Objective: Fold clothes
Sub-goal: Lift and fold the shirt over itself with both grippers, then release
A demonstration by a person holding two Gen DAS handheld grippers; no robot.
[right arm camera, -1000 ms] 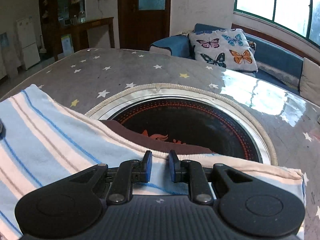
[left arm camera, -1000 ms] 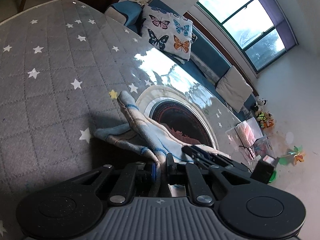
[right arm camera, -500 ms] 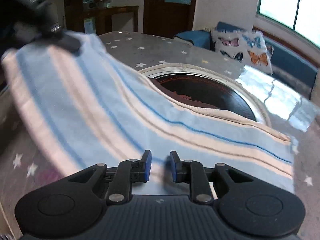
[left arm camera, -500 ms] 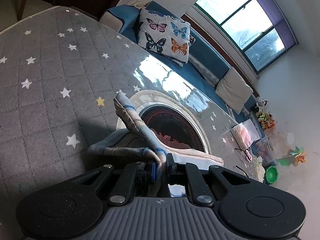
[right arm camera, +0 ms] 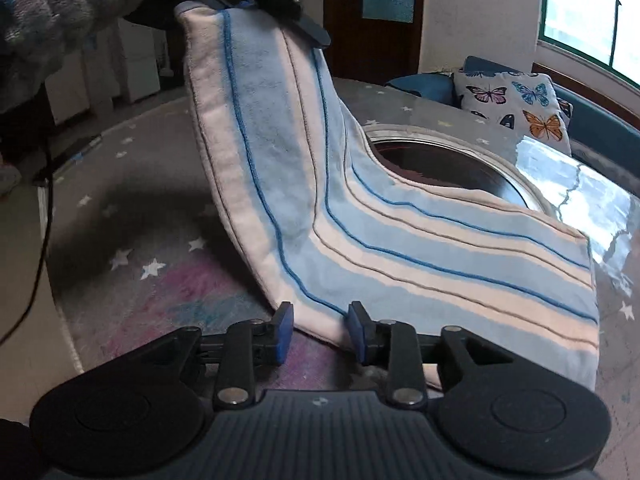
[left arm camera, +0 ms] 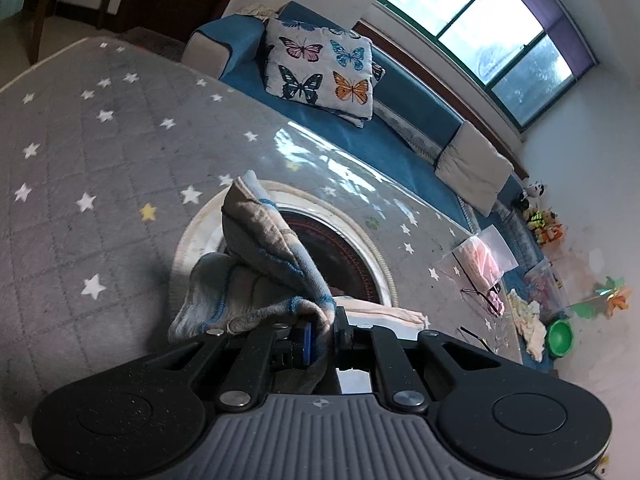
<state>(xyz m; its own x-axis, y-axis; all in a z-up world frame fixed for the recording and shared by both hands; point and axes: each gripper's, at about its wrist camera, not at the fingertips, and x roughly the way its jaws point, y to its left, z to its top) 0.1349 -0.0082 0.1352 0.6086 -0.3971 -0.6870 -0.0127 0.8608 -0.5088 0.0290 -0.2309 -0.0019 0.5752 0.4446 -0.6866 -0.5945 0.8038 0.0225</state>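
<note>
A blue, white and pink striped cloth (right arm camera: 400, 240) lies on the grey star-patterned table (right arm camera: 132, 240). My left gripper (left arm camera: 322, 336) is shut on a bunched corner of the cloth (left arm camera: 264, 256) and holds it up high; it shows at the top of the right wrist view (right arm camera: 280, 4). My right gripper (right arm camera: 320, 330) is open, its jaws apart on either side of the cloth's near edge, pinching nothing.
A round dark inset with a pale rim (right arm camera: 448, 160) sits in the table's middle, partly under the cloth. A blue sofa with a butterfly cushion (left arm camera: 320, 72) stands beyond the table. Bags and glasses (left arm camera: 480, 264) lie at the table's far end.
My left gripper has lifted the cloth's corner higher, so the cloth now hangs steeply. My right gripper has opened and let go of the cloth's near edge.
</note>
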